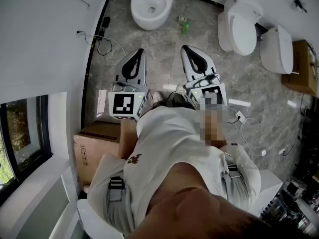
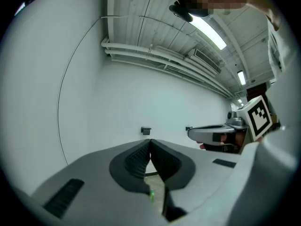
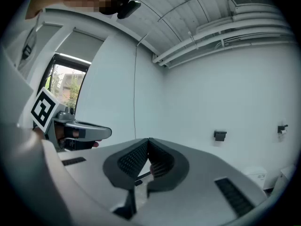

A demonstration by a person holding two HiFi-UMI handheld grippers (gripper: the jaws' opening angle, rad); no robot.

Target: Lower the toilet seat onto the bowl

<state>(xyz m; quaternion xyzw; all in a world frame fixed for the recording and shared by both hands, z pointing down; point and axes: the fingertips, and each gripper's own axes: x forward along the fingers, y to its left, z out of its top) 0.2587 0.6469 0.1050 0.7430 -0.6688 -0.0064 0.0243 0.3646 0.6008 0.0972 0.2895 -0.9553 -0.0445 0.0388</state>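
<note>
The left gripper (image 2: 150, 142) has its jaws pressed together at the tips with nothing between them, and it faces a plain white wall (image 2: 122, 102) bearing a small dark fitting (image 2: 146, 131). Pipes (image 2: 155, 55) and a strip light (image 2: 209, 32) run overhead. The right gripper (image 2: 202, 133) and its marker cube (image 2: 258, 117) show at the right.

Grey marbled floor (image 1: 164, 54) — on it stand three white toilets (image 1: 152, 6), a cardboard box (image 1: 97, 143), a green bottle (image 1: 185, 26) and loose cables (image 1: 107, 41).
</note>
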